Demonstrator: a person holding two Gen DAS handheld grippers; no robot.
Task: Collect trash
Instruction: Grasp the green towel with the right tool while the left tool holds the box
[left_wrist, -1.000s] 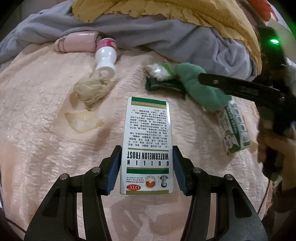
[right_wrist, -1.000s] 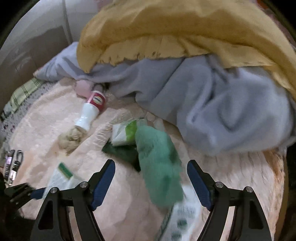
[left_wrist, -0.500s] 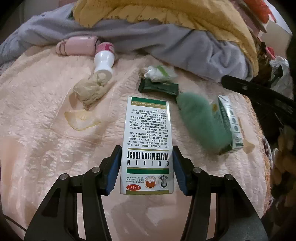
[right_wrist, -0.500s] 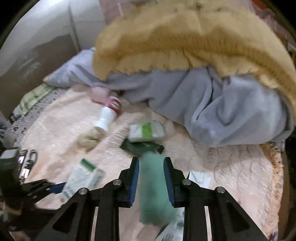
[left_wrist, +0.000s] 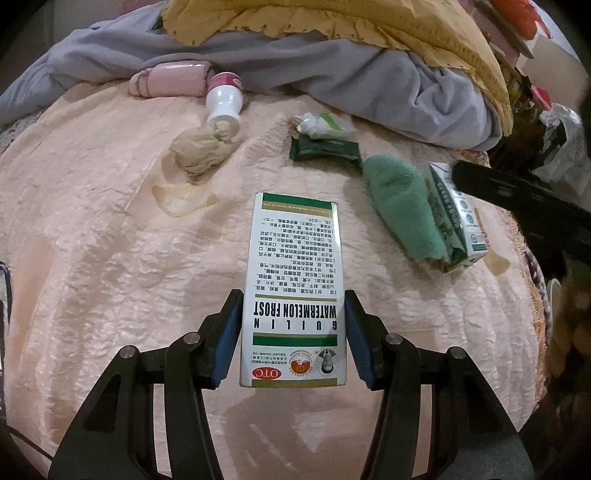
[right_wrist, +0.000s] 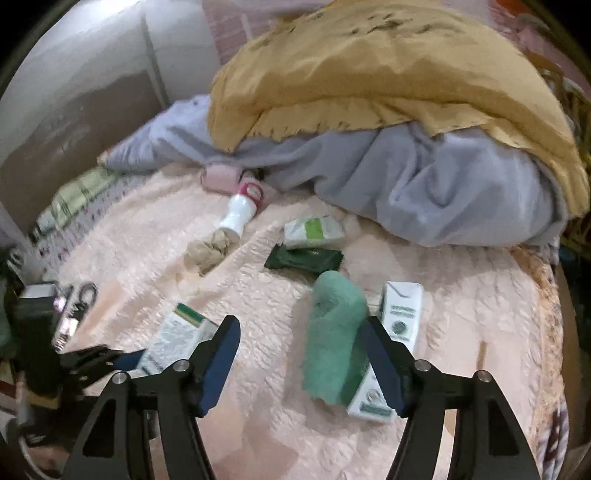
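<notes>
While everything sits on a bed covered in a peach quilted bedspread (left_wrist: 110, 258), the far side is piled with a grey blanket (right_wrist: 424, 184) and a mustard-yellow blanket (right_wrist: 369, 74) on top of it. A grey wall or cabinet panel shows far left in the right wrist view.

Trash is scattered all over — a white bottle with a red-pink label (left_wrist: 223, 98) lying next to a crumpled beige tissue (left_wrist: 203, 151), a white-and-green packet (left_wrist: 321, 123) just beyond a dark green wrapper (left_wrist: 325, 149), and a green fuzzy cloth (right_wrist: 332, 332) draped against a white-and-green carton (right_wrist: 400, 314) on the right.

Left claw (left_wrist: 293, 339) is clamped on the white-and-green medicine box (left_wrist: 295, 288) marked "Watermelon Frost", held just above the bedspread, same as a second ago. Right claw (right_wrist: 303, 365) is spread wide now with nothing in it — half a second back its fingers were pinched on the green cloth, which has since landed on the bed beside the carton, just touching the right finger's side in view.
</notes>
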